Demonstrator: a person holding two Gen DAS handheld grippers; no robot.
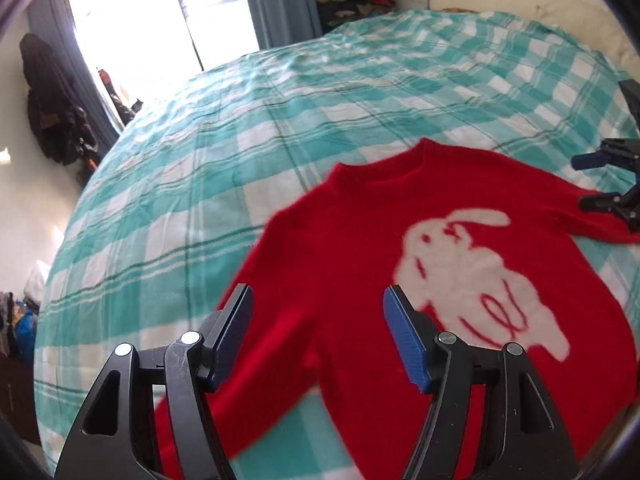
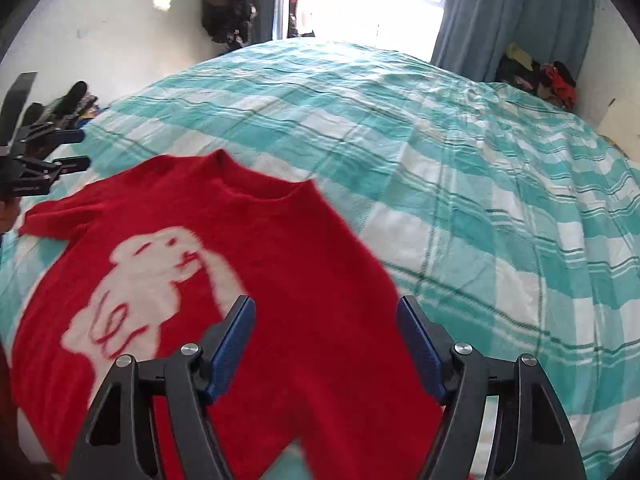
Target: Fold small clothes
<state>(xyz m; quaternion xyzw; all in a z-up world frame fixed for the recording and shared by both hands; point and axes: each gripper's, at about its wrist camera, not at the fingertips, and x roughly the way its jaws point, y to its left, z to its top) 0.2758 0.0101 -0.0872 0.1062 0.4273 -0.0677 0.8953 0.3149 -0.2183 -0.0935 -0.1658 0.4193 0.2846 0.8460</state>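
Observation:
A small red sweater (image 1: 340,248) with a white rabbit on its chest lies front up on the bed, collar pointing away from me. My left gripper (image 1: 318,300) hovers open above the sweater's left shoulder and sleeve, nothing between its blue pads. In the right wrist view the same sweater (image 2: 280,248) lies spread, and my right gripper (image 2: 326,312) hangs open over its right shoulder and side, holding nothing. Each gripper shows at the edge of the other's view: the right gripper (image 1: 588,182) by the far sleeve, the left gripper (image 2: 80,148) by the other sleeve.
The bed carries a teal and white checked cover (image 1: 280,112) with wide bare cloth beyond the collar. A heap of clothes (image 1: 356,0) sits at the far corner by blue curtains. Dark coats (image 1: 52,112) hang on the wall near a bright doorway.

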